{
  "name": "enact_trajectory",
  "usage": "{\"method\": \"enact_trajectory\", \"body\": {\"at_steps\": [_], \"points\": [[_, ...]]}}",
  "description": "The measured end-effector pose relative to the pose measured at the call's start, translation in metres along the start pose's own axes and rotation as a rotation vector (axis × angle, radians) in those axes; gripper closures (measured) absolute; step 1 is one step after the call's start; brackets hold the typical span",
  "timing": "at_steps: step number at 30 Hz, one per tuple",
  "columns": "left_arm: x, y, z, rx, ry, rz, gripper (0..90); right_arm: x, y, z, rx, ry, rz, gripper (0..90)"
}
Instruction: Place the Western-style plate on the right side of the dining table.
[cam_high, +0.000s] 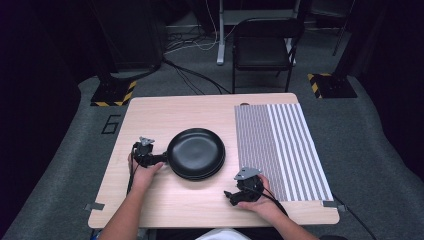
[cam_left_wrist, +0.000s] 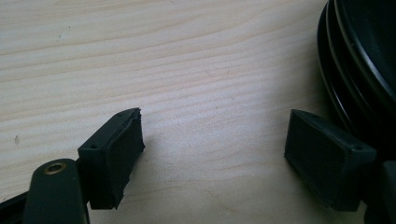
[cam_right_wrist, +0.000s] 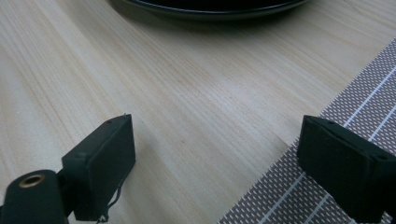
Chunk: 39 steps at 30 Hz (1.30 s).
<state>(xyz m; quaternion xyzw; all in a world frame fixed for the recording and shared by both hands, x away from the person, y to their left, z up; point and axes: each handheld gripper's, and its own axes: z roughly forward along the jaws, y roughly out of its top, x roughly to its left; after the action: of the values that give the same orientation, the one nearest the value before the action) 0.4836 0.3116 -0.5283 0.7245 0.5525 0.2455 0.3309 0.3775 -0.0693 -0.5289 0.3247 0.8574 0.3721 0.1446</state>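
Left gripper (cam_high: 161, 157), jaws spread and empty, sits beside the stacked plates (cam_high: 196, 153) mid-table; right gripper (cam_high: 231, 196) waits open near the mat (cam_high: 280, 150). Next, likely clamping the top rim.

Lab or recording studio, not home. Dark room, black walls all around, grey carpet floor (cam_high: 60, 165). Light wood table (cam_high: 165, 112) stands alone mid-floor, lit from above. Beyond its far edge: two black stand bases with yellow-black hazard tape, one off far left corner (cam_high: 113, 93), one off far right corner (cam_high: 331, 86). Loose cables (cam_high: 192, 75) trail across carpet. Black folding chair (cam_high: 263, 50) and white stand leg (cam_high: 220, 35) farther back. Tape tabs hold table's near corners (cam_high: 94, 206). Striped mat (cam_high: 280, 150) covers table's right side.
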Motion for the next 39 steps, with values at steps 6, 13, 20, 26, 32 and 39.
{"method": "enact_trajectory", "body": {"at_steps": [6, 13, 20, 26, 32, 39], "points": [[0.0, 0.0, 0.0, -0.001, 0.0, 0.002, 19.5, -0.0004, 0.0, 0.0, 0.0, 0.002, -0.001, 11.2], [-0.0004, -0.0001, -0.0002, 0.0, -0.003, 0.001, 20.2, -0.0014, -0.0011, -0.002, -0.016, -0.021, 0.021, 18.2], [-0.0004, -0.0001, -0.0002, 0.001, -0.004, 0.001, 20.1, -0.0014, -0.0011, -0.002, -0.016, -0.021, 0.021, 18.2], [-0.0005, -0.0001, -0.0004, 0.002, -0.001, 0.004, 20.2, -0.0009, -0.0012, -0.0021, -0.016, -0.023, 0.024, 18.4], [-0.0009, -0.0004, -0.0008, -0.025, -0.009, -0.002, 30.5, -0.0006, -0.0015, -0.0029, -0.02, -0.036, 0.024, 22.2], [-0.0001, 0.0025, -0.0062, -0.049, -0.021, -0.043, 46.4, 0.0032, -0.0021, -0.0054, -0.037, -0.059, 0.042, 35.8]]}}
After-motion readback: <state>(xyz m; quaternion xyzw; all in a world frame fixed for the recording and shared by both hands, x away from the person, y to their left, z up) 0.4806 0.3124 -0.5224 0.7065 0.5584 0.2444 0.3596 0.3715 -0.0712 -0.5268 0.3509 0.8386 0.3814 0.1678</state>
